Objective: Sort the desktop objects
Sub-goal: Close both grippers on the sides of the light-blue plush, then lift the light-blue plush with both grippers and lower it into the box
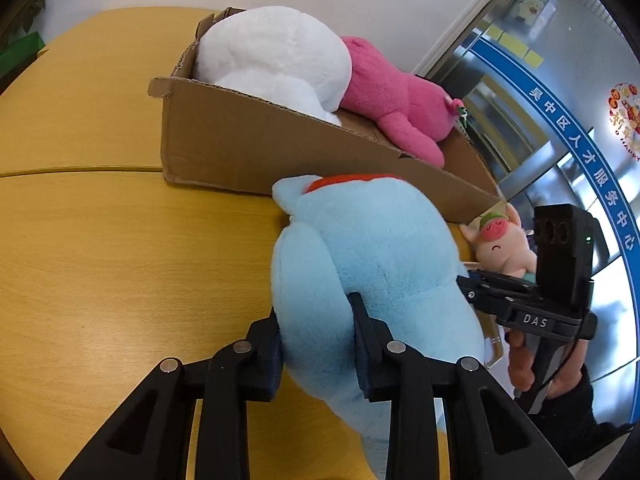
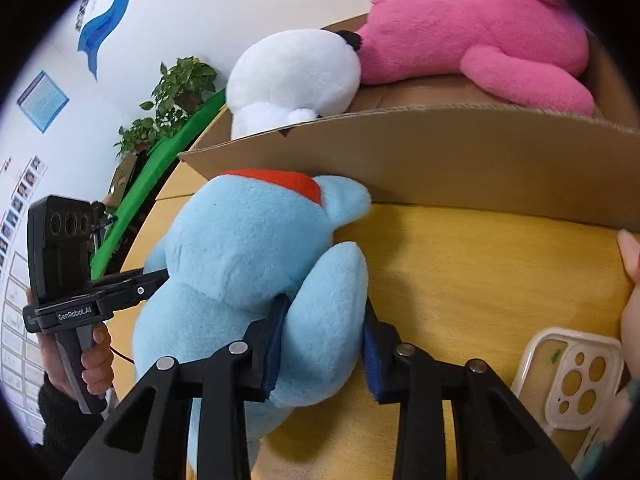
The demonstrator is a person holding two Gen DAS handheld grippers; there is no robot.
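Note:
A light-blue plush toy (image 1: 360, 248) (image 2: 240, 248) with a red patch lies on the yellow wooden table (image 1: 100, 260), against the front wall of a cardboard box (image 1: 240, 152) (image 2: 480, 160). My left gripper (image 1: 316, 320) is shut on one side of the toy, its pads sunk into the fur. My right gripper (image 2: 326, 320) is shut on a limb on the other side. Each gripper shows in the other's view, held by a hand. Inside the box lie a white plush toy (image 1: 272, 60) (image 2: 292, 72) and a pink plush toy (image 1: 392, 96) (image 2: 480, 36).
A small pink pig toy (image 1: 500, 244) stands by the box's near right corner. A clear phone case (image 2: 576, 384) lies on the table (image 2: 480, 272) to the right. Potted plants (image 2: 180, 84) and a green board stand beyond the table's far left edge. Glass doors (image 1: 540, 140) are behind.

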